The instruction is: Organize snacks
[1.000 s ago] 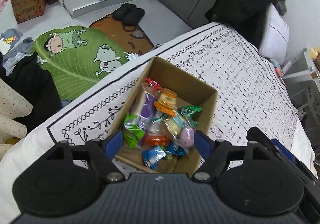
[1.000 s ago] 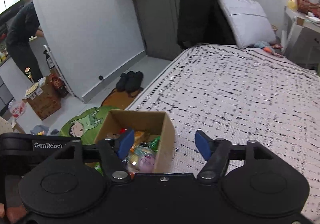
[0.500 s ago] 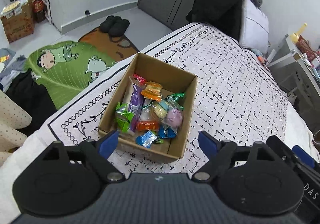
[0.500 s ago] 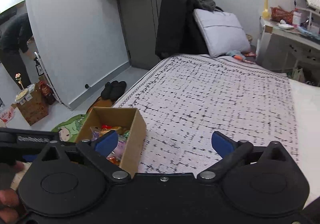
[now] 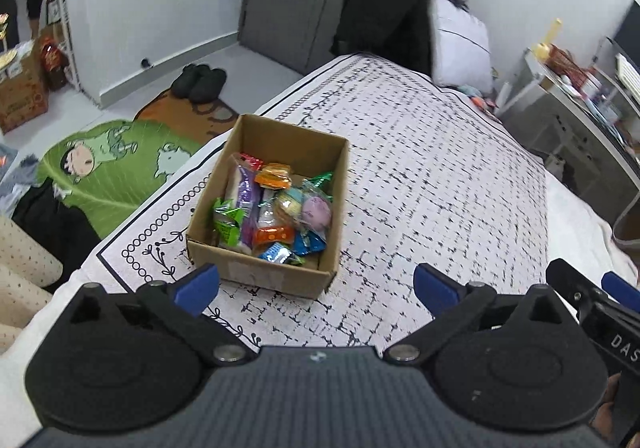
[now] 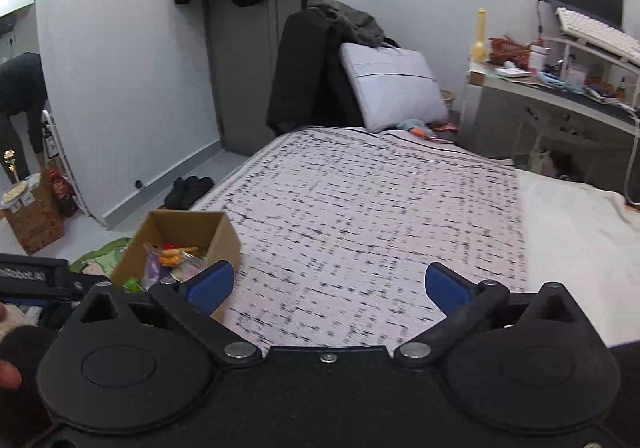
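Your open brown cardboard box (image 5: 276, 207) sits on the white bedspread with the black dashed pattern (image 5: 432, 183), near the bed's left edge and packed with wrapped snacks (image 5: 272, 215): a purple packet (image 5: 246, 191), an orange one (image 5: 273, 176), a green one (image 5: 227, 224), a pink round sweet in clear wrap (image 5: 316, 211), blue wrappers (image 5: 308, 242) at the near end. All of them lie inside the box walls; nothing rests on the cover beside it.

Your left gripper (image 5: 316, 288) hovers over the bed just short of the box, and the box's near right corner falls between its blue-padded fingers (image 5: 198, 282). The jaws are spread wide, nothing between them, no contact with the cardboard.

Your right gripper (image 6: 328, 286) is well to the right, and it too is spread wide and empty. From its camera the box (image 6: 180, 244) lies off to the left, partly hidden behind the left finger pad (image 6: 212, 286), and bare bedspread fills the gap between the fingers.

Beyond the box, a green cartoon floor mat (image 5: 100, 163) and a pair of black slippers (image 5: 200, 81) lie on the floor. At the head of the bed a pale grey pillow (image 6: 394, 85) leans by a black coat (image 6: 308, 71).
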